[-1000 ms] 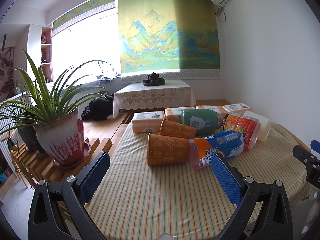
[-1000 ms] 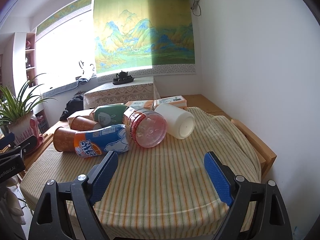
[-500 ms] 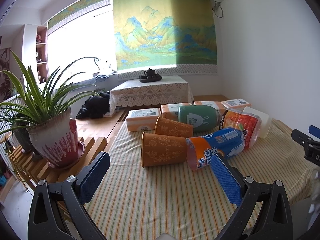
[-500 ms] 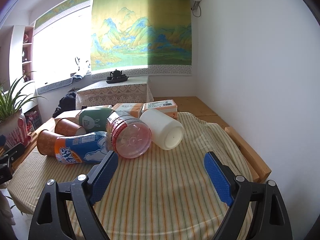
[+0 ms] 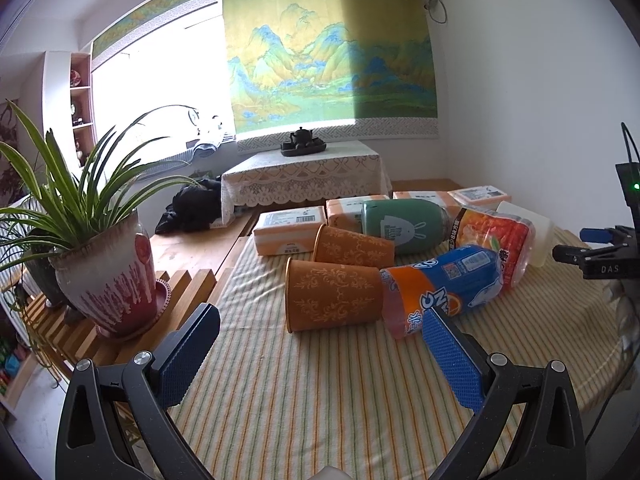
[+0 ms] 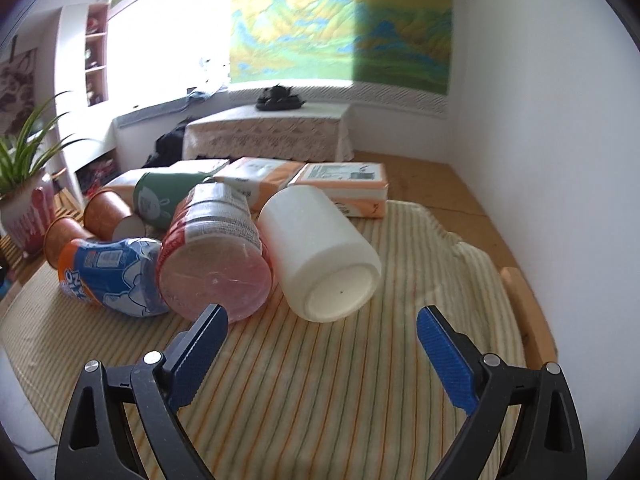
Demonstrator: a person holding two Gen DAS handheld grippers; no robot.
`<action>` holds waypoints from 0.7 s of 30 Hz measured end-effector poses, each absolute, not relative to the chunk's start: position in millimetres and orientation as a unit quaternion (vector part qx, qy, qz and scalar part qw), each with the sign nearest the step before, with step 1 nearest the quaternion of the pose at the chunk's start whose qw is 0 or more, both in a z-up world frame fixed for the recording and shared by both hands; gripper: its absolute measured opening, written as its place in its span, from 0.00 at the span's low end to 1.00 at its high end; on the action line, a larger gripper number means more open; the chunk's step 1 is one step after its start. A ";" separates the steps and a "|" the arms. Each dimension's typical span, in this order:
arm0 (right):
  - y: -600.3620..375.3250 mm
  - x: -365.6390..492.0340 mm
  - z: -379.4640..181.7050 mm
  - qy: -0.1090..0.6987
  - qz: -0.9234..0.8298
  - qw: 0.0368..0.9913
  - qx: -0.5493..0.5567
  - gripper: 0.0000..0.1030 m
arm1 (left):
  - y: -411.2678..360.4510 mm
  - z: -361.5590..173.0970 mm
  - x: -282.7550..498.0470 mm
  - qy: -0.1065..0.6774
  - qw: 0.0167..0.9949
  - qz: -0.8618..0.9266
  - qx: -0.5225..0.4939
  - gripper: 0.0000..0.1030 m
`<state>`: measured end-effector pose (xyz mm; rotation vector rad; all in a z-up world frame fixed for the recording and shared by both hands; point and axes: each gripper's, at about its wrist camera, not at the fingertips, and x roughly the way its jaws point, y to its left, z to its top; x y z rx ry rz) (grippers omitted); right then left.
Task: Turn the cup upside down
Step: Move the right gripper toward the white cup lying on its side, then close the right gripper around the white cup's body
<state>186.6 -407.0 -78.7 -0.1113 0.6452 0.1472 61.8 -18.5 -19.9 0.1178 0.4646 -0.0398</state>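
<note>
Several cups lie on their sides on the striped tablecloth [image 5: 304,392]. A white cup [image 6: 320,256] lies with its base toward my right gripper [image 6: 322,318], which is open and empty just short of it. Two orange patterned cups [image 5: 332,296] [image 5: 352,246] lie with mouths to the left; the nearer one is just ahead of my open, empty left gripper [image 5: 320,344]. A blue and orange cup [image 5: 444,284], a red clear cup [image 6: 216,256] and a green rabbit cup [image 5: 400,226] lie between them. The right gripper also shows in the left wrist view [image 5: 596,256].
Several orange tissue packs [image 5: 288,232] line the table's far side. A potted plant [image 5: 104,272] stands on a wooden slatted rack at the left. A lace-covered low table with a teapot [image 5: 302,142] stands behind. The white wall is on the right.
The right gripper has moved forward and closer to the white cup, which now looks much larger. The left gripper has drifted slightly toward the near orange cup. Both stay open.
</note>
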 end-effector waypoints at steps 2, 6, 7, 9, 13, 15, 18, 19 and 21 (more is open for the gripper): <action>-410.3 198.6 -79.4 0.328 0.091 0.938 -0.060 0.91 | -18.7 -21.6 65.5 0.232 0.971 -0.017 0.059 0.99; -413.2 221.7 -81.8 0.353 0.110 0.926 -0.073 0.91 | -21.7 -25.3 72.5 0.238 0.969 -0.013 0.064 0.99; -413.3 227.8 -82.4 0.356 0.112 0.925 -0.074 0.91 | -22.5 -26.4 74.2 0.239 0.969 -0.013 0.066 0.99; -416.2 235.6 -82.7 0.359 0.115 0.923 -0.072 0.91 | -23.1 -28.3 77.6 0.242 0.968 -0.012 0.067 0.99; -419.7 249.5 -85.9 0.373 0.132 0.916 -0.071 0.91 | -25.5 -31.4 84.4 0.246 0.967 -0.008 0.070 0.99; -419.2 254.0 -89.2 0.379 0.136 0.912 -0.074 0.90 | -26.1 -33.2 87.0 0.249 0.966 -0.009 0.071 0.99; -417.9 260.2 -92.7 0.388 0.154 0.906 -0.070 0.86 | -28.3 -35.7 90.4 0.252 0.965 -0.009 0.075 0.99; -418.0 261.2 -93.2 0.392 0.159 0.904 -0.067 0.81 | -29.0 -36.4 91.4 0.253 0.965 -0.010 0.076 0.99; -417.2 262.6 -94.4 0.397 0.168 0.900 -0.062 0.72 | -29.5 -37.5 92.6 0.254 0.964 -0.011 0.076 0.99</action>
